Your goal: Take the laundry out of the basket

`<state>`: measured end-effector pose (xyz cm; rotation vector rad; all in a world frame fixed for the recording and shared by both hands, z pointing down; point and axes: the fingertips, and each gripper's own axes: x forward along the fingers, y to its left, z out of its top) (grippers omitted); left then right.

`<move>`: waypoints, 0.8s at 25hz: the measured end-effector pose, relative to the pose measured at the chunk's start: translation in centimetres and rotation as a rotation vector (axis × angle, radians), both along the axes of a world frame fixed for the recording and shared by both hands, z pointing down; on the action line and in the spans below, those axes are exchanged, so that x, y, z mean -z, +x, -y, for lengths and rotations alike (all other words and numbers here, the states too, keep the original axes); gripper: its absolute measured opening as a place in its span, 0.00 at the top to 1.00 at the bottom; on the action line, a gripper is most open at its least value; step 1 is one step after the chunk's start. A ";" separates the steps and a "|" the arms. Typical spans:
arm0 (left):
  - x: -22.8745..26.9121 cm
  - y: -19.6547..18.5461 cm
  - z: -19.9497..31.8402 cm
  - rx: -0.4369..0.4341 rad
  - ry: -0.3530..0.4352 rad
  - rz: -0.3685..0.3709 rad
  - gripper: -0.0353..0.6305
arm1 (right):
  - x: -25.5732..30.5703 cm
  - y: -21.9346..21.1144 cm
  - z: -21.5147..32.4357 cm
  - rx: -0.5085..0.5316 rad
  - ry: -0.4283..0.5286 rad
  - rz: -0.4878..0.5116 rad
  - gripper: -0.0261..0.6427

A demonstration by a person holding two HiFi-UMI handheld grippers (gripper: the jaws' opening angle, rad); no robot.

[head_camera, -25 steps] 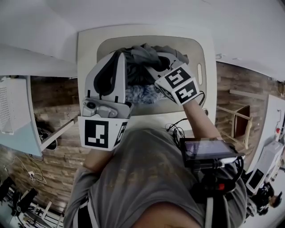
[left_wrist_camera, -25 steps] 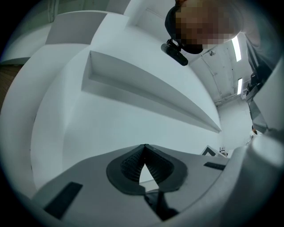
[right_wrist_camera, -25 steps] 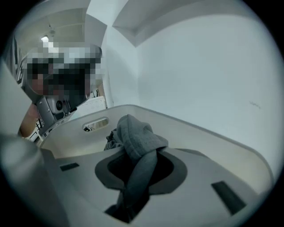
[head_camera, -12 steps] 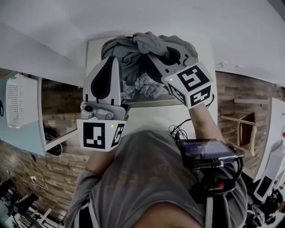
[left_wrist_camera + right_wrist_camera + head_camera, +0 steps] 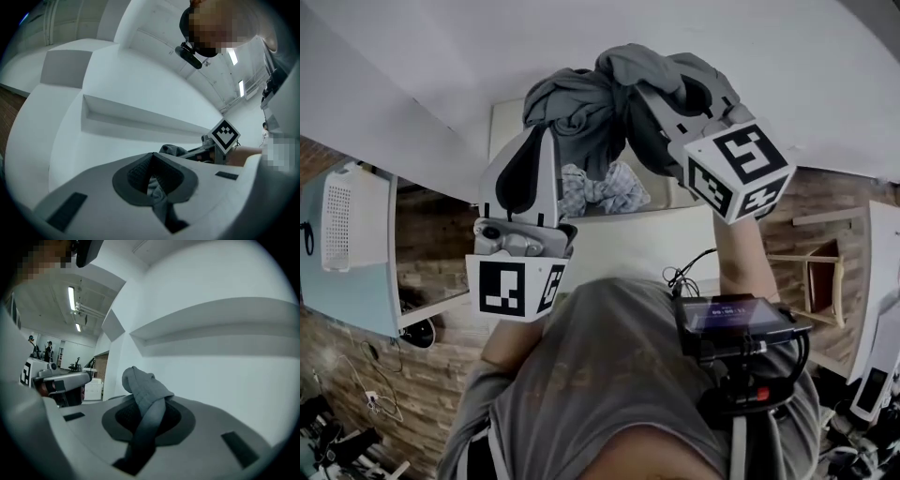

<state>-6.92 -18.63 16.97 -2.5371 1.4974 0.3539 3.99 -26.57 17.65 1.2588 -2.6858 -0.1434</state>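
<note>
Grippers, two: my left gripper (image 5: 546, 141) and my right gripper (image 5: 645, 92), each carrying one marker cube (image 5: 741, 169). Pieces of laundry I can count, two: one grey garment (image 5: 581, 103), thick, soft and twisted into heavy folds, held up at twelve o'clock in the head view, and one pale checked cloth (image 5: 602, 187), thin and crumpled, at six o'clock of it, just above the near rim of the one basket (image 5: 628, 239). My left jaws are pinched together on a grey fold at the bundle's eight o'clock. My right jaws have just been closing and clamp a rolled grey hem at its two o'clock, ribbed dark pads pressing both sides. Cloth and grippers hide most of the basket; only its smooth pale rim shows. Whether more laundry lies beneath I cannot tell
</note>
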 end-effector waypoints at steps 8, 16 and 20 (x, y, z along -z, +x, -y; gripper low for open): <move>-0.1 1.1 -2.0 -0.066 0.009 -0.024 0.94 | -0.1 1.9 -2.7 -0.085 0.022 -0.034 0.87; 0.2 2.3 -4.0 -0.129 0.023 -0.029 0.94 | 3.1 4.6 -5.7 -0.168 0.100 -0.012 0.88; 0.1 3.2 -4.9 -0.168 0.024 -0.027 0.94 | 5.0 6.4 -7.3 -0.218 0.138 -0.001 0.87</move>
